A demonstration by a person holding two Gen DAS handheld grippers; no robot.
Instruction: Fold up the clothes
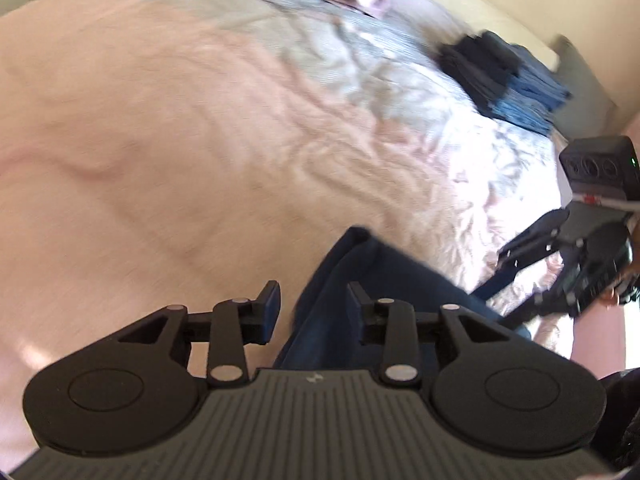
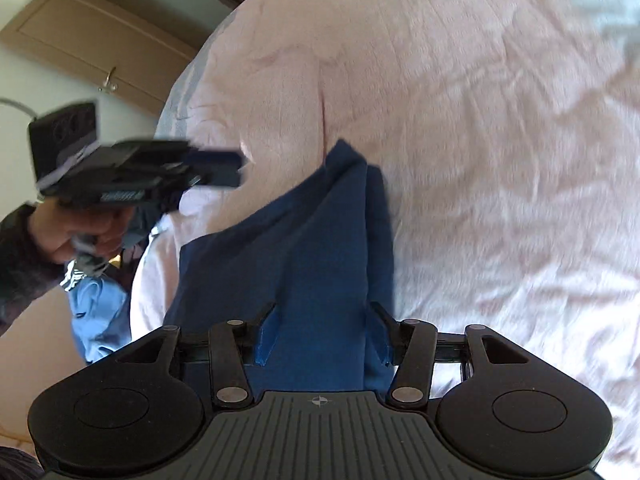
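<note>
A: Start at the left of the left wrist view. What's there?

B: A wide pale pink bedspread (image 1: 160, 140), soft and faintly creased, covering the bed. Low in the middle is the left tool (image 1: 314, 310), its two black fingers standing apart. Dark blue cloth (image 1: 340, 308) lies below them, rising in a folded ridge, but the pads don't press on it.

A: So nothing is gripped?

B: No. The cloth rests loose on the bedspread under the gap.

A: And further right?

B: The cover turns shinier and more crumpled, with grey shadowed wrinkles. Near the far edge sits a stack of folded dark and blue garments (image 1: 508, 80), blurred. This view alone shows that. At the right edge is the right tool (image 1: 516, 264), seen side-on and held in a hand (image 1: 616, 292).

A: Now the right wrist view, from the left.

B: A beige cupboard door (image 2: 92, 36) with a small metal handle, which the other view lacks. Below it the left tool (image 2: 228, 166) points across, blurred, in a hand (image 2: 80, 228) with a dark sleeve. Under that hangs crumpled light blue fabric (image 2: 96, 316).

A: And the middle?

B: The dark blue cloth (image 2: 316, 248), matte and smooth, folded into a long strip tapering to a point. The right tool (image 2: 322, 332) straddles its near end, fingers spread and clear of the fabric. To the right, only rumpled pink bedspread (image 2: 500, 120).
</note>
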